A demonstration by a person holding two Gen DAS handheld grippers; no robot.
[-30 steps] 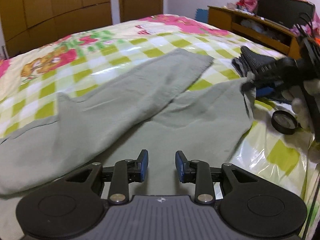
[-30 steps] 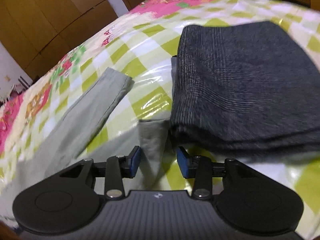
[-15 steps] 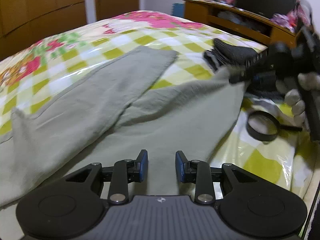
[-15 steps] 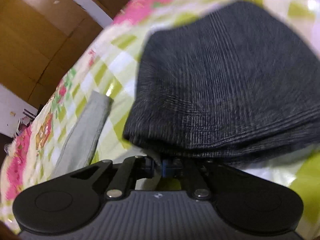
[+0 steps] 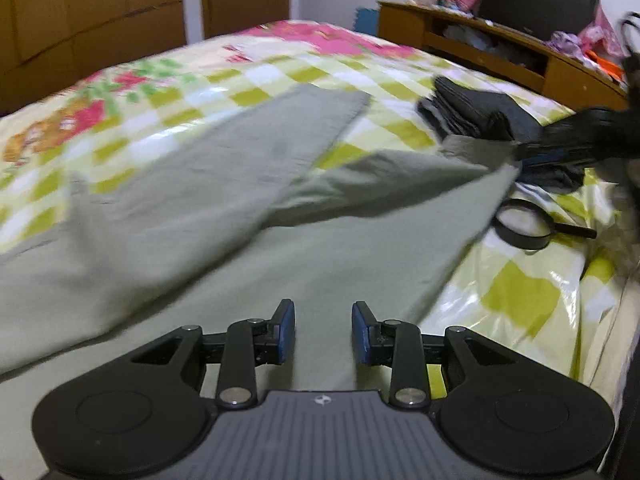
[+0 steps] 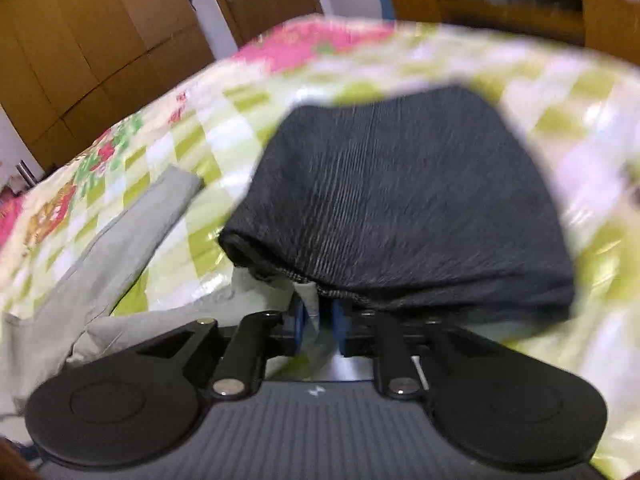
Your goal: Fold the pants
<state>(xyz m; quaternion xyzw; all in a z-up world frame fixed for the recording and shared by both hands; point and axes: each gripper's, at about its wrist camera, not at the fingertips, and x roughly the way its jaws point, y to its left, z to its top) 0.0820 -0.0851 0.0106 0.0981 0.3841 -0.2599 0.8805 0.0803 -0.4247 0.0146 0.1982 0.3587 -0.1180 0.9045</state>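
Grey-green pants (image 5: pixel 208 200) lie spread across the bed (image 5: pixel 240 80), legs splayed apart, unfolded. Left tongs (image 5: pixel 323 332) spread, hovering over the near leg, holding nothing, likely waiting to pin or grab. Right tongs (image 6: pixel 318 330) pressed together, pinching the pants hem just beside the folded dark garment (image 6: pixel 400 200), probably to pull that leg over. Magnifying glass (image 5: pixel 524 228) nearby.

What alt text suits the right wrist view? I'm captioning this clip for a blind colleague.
The right tongs are shut on the hem of the grey-green pants, right beside a folded dark grey garment. Both lie on a green-checked floral bedspread, with wooden wardrobe doors behind; the picture is motion-blurred.
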